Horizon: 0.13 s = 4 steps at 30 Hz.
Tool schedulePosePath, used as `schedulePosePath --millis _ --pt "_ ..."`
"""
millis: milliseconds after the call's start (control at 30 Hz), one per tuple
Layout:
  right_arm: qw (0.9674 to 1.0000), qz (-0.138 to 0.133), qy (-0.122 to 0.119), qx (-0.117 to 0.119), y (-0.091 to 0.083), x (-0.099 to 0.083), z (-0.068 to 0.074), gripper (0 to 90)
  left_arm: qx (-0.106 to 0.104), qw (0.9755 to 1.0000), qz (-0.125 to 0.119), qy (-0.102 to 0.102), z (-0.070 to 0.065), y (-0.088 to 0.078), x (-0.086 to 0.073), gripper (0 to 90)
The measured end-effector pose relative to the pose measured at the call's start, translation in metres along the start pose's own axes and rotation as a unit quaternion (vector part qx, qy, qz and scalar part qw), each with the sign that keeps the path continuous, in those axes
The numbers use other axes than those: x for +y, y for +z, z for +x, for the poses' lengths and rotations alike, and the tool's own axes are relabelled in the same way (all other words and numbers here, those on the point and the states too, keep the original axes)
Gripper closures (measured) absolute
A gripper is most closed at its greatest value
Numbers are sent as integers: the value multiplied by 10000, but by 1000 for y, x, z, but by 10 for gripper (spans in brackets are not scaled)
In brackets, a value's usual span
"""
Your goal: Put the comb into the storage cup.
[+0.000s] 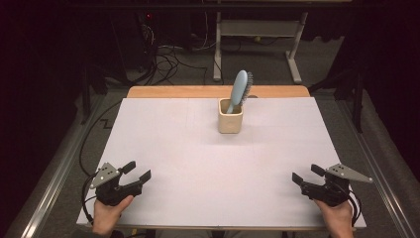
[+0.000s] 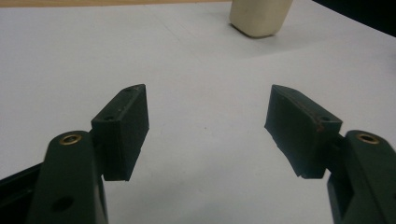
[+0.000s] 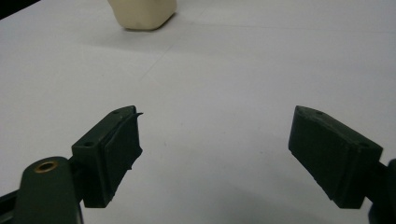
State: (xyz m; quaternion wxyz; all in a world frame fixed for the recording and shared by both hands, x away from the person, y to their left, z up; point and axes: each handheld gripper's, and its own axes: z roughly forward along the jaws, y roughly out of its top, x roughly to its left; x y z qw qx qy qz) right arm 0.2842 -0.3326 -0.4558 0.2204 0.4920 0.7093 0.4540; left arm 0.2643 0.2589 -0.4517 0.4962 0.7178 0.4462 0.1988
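I'm holding both claws spread and empty: left claw (image 1: 140, 171), right claw (image 1: 306, 174); the hairbrush (image 1: 240, 89) is leaning toward 1 o'clock in the cup (image 1: 230, 122), roughly equidistant

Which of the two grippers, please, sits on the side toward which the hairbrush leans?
The right gripper: the blue hairbrush tilts from the beige cup toward the table's right side, while the left gripper rests at the opposite corner.

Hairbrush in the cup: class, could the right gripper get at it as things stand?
Probably yes: the hairbrush sticks up out of the cup, and bare table lies between it and the open right gripper.
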Motion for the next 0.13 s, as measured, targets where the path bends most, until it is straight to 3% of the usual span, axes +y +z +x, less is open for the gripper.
schedulePosePath --millis 133 --pt "10000 -1 -18 7 0 0 1 173 4 10000 11 17 -1 0 0 311"
